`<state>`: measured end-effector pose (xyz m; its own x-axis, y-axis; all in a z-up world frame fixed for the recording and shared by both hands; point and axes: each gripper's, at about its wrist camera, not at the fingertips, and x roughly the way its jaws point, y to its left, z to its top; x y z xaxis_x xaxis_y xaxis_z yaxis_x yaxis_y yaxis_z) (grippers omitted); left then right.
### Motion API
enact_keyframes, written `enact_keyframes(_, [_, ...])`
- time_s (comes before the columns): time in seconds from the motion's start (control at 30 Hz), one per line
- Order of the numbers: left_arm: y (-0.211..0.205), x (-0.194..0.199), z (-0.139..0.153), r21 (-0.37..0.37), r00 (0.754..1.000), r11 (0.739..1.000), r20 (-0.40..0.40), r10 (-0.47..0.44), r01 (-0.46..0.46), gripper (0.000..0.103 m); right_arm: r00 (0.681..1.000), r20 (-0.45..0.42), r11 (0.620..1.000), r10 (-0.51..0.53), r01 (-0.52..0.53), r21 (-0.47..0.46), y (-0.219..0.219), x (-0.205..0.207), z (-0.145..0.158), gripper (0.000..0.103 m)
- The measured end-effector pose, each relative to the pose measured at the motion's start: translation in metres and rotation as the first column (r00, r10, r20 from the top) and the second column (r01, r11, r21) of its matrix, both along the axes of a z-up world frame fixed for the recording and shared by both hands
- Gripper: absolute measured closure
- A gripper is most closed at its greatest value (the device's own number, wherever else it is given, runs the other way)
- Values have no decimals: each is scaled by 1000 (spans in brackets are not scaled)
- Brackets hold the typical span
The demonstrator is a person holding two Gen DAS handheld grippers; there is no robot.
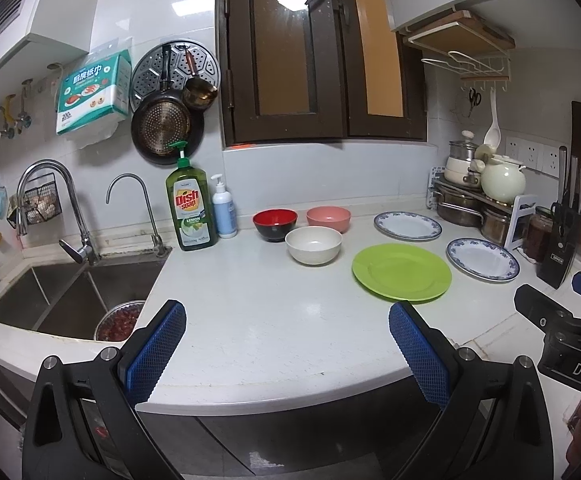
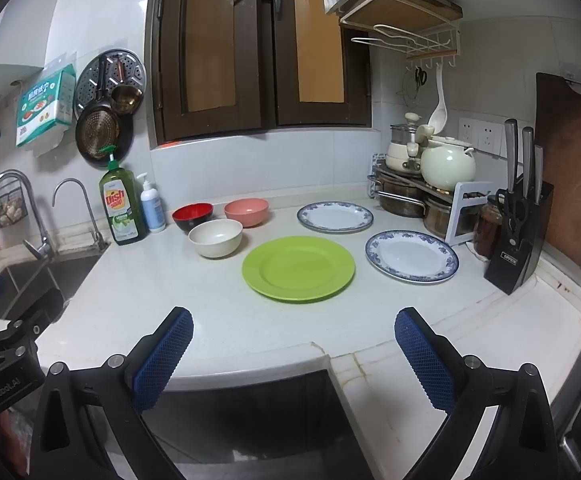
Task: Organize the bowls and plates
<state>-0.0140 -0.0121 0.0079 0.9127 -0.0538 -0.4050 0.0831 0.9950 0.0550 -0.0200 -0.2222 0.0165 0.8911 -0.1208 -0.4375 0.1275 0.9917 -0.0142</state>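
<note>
both claws (image 1: 287,312) (image 2: 293,318) wide — nothing held

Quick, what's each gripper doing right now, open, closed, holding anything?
Left gripper: open, holding nothing, above the counter's near edge.
Right gripper: open, holding nothing, short of the green plate.

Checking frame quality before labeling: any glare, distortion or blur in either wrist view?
Left wrist view: ceiling-light glare on the window glass, strong fisheye bending of the counter edge, black vignette corners, open left tongs and green plate both sharp. Right wrist view: same barrel distortion, soft even light with faint shadows, dishes sharp, open right tongs in frame.
</note>
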Motion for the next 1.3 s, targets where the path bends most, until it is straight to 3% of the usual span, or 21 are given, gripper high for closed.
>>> enact_keyframes(1.3, [-7, -4, 7, 6, 1000, 1000, 4, -11, 11, 0, 1000, 22, 1000, -8, 9, -4, -7, -10, 7, 1])
